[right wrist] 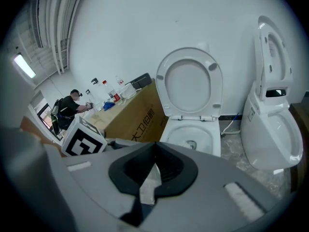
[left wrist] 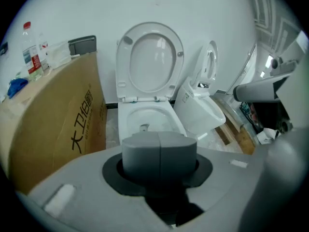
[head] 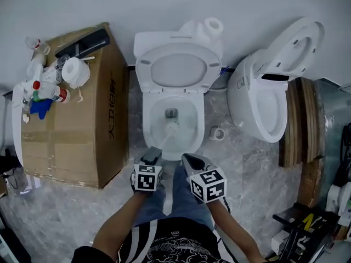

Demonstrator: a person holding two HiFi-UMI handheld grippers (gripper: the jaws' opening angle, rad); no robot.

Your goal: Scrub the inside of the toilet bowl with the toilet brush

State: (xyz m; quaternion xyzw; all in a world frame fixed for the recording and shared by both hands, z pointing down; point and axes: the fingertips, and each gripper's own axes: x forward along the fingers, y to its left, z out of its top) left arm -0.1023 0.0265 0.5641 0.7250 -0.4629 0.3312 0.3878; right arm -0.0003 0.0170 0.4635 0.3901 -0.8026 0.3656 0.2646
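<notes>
Looking down: white ceramic toilet bowl (head: 191, 126) just ahead of left gripper (head: 152, 155) and right gripper (head: 187, 158), whitish brush-like shape (head: 171, 129) inside it. Left gripper view: jaws pressed together, nothing between. Right gripper view: jaw tips meeting, bowl ahead.

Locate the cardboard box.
In the head view the cardboard box stands on the floor at the picture's left, beside the open toilet and against the wall, with bottles and a paper roll on top.
</notes>
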